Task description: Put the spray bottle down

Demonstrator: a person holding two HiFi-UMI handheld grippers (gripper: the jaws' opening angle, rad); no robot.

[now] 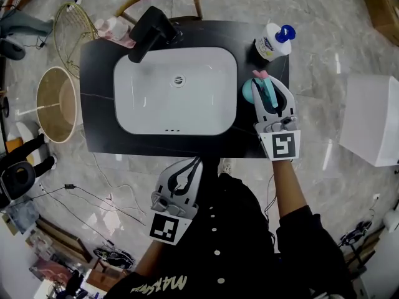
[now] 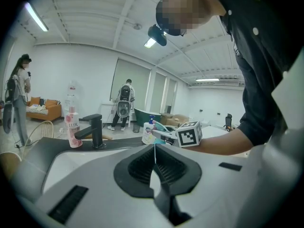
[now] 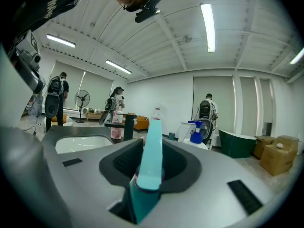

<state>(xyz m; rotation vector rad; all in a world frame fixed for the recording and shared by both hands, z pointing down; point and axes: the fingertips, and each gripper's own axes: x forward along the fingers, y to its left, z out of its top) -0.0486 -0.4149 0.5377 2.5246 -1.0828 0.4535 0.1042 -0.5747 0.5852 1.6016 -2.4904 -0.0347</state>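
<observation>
**Spray bottle in the right gripper's clamp, over a narrow strip of counter**

Head view: the spray bottle (image 1: 251, 92), teal with a pink tip, sits at the right middle of the frame, over the black counter (image 1: 100, 104) between the white basin (image 1: 177, 92) and the counter's right edge. Whether its base touches the counter cannot be told. The strip there is narrow. If the bottle were let go while tilted or not fully down, it would probably tip into the basin or off the edge. The pump bottle (image 1: 272, 42) stands near, toward the top of the frame, and a sideways drift could knock it. The right gripper (image 1: 269, 86) has its jaws round the bottle. The left gripper (image 1: 196, 162) hangs at the lower middle, off the counter's near edge, touching nothing.

Left gripper view: the left gripper (image 2: 155, 156) has its jaws pressed together with nothing between them. It is well apart from the bottle and could not steady it in a slip. The faucet (image 2: 92, 129) and a pink bottle (image 2: 72, 127) stand at the left.

Right gripper view: the right gripper (image 3: 151, 151) is partly closed, its pads clamped on the bottle's (image 3: 149, 170) upper part. The teal top leans up through the centre of the frame. With so high a hold, the body below could swing on release.
</observation>
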